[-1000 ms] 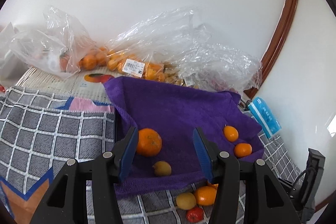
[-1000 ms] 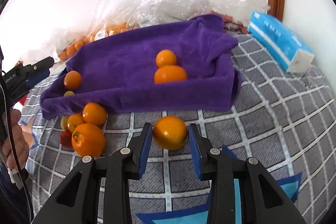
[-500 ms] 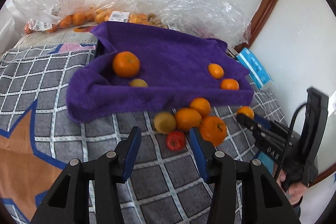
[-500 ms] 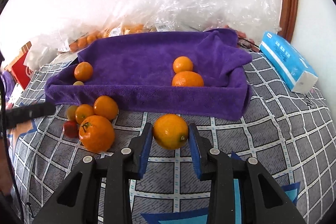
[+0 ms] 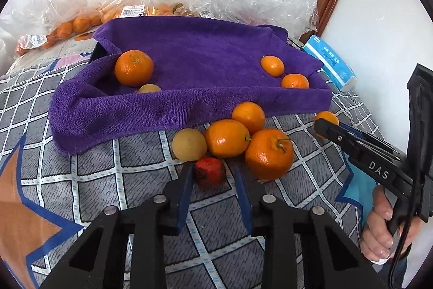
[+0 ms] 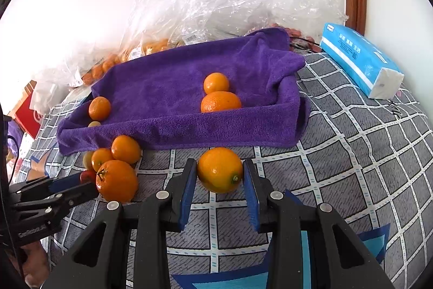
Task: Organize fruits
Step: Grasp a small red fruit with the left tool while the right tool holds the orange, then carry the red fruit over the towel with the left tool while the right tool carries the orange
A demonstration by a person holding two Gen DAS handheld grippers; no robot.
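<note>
A tray lined with a purple towel (image 5: 189, 104) (image 6: 189, 126) holds several oranges and a small yellow fruit. In front of it lies a cluster: a small red fruit (image 5: 210, 172), a yellow fruit (image 5: 189, 144) and three oranges (image 5: 269, 153). My left gripper (image 5: 213, 175) is open, its fingertips on either side of the red fruit, not closed on it. My right gripper (image 6: 219, 175) is shut on an orange (image 6: 219, 169) just above the checked cloth, near the tray's front wall. The left gripper also shows at the lower left of the right wrist view (image 6: 54, 194).
Clear plastic bags of oranges (image 5: 81, 23) and crumpled plastic (image 6: 230, 4) lie behind the tray against the wall. A blue tissue pack (image 6: 360, 58) lies at the right. A grey checked cloth (image 6: 365, 153) covers the surface.
My left gripper has drawn back from over the tray and come down to the red fruit, closing partway. My right gripper keeps its orange and has moved slightly toward the tray.
</note>
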